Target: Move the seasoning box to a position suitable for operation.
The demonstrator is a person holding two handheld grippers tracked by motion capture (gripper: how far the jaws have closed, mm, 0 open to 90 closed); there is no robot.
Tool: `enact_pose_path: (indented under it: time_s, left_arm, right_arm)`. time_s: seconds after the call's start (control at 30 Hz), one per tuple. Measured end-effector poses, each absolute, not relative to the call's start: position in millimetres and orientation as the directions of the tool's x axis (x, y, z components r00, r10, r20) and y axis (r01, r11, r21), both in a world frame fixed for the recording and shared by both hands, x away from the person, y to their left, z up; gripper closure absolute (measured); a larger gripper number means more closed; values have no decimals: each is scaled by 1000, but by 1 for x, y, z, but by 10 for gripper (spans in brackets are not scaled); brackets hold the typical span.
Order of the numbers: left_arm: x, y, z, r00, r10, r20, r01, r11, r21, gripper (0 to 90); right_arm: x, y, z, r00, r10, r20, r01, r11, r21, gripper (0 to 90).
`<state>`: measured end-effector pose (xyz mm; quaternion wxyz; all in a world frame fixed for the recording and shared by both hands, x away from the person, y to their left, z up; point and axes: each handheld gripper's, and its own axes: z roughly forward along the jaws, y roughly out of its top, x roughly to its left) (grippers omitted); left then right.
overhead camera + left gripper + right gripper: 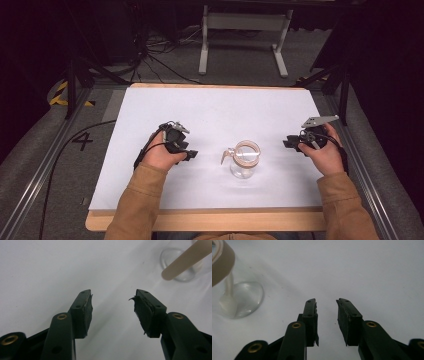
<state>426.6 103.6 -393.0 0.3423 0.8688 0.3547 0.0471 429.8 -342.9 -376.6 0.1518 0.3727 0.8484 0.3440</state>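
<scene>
A clear glass jug (245,160) with a tan band round its rim and a tan handle stands upright on the white table mat (215,110), near the front middle. Its handle (183,261) and glass base show at the top right of the left gripper view; its body (235,293) shows at the left of the right gripper view. My left gripper (191,155) rests on the mat to the jug's left, open, with nothing between its pads (87,312). To the jug's right lies my right gripper (288,143), also open and empty, pads (342,315) apart.
The mat covers a wooden tabletop (210,220) with metal rails along both sides. A white frame stand (245,35) and cables lie on the floor beyond the far edge. A "4" mark (82,141) sits left of the table.
</scene>
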Motion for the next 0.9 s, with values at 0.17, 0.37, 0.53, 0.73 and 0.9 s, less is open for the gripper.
enact_pose_path:
  time_s: [0.17,0.37,0.53,0.73,0.9]
  left_arm:
    - [419,97,-378,776,599,-199,564,-517,644,595]
    - [410,79,-364,829,517,-214,514,-553,656,771]
    - [404,63,-359,857,479,-191,470,-575,670,788]
    - [402,49,-362,867,467,-174,460,-615,640,794]
    - [402,34,-371,866,473,-162,464,-641,612,797]
  right_arm:
    - [429,-338,-376,-693,721,12,518,486,703,689]
    - [423,-337,-378,-703,710,43,525,477,705,687]
    - [417,-340,-379,-699,714,51,531,469,705,678]
    - [414,-340,-380,-695,718,47,534,471,703,668]
    - [413,-339,-383,-687,724,54,549,470,691,654]
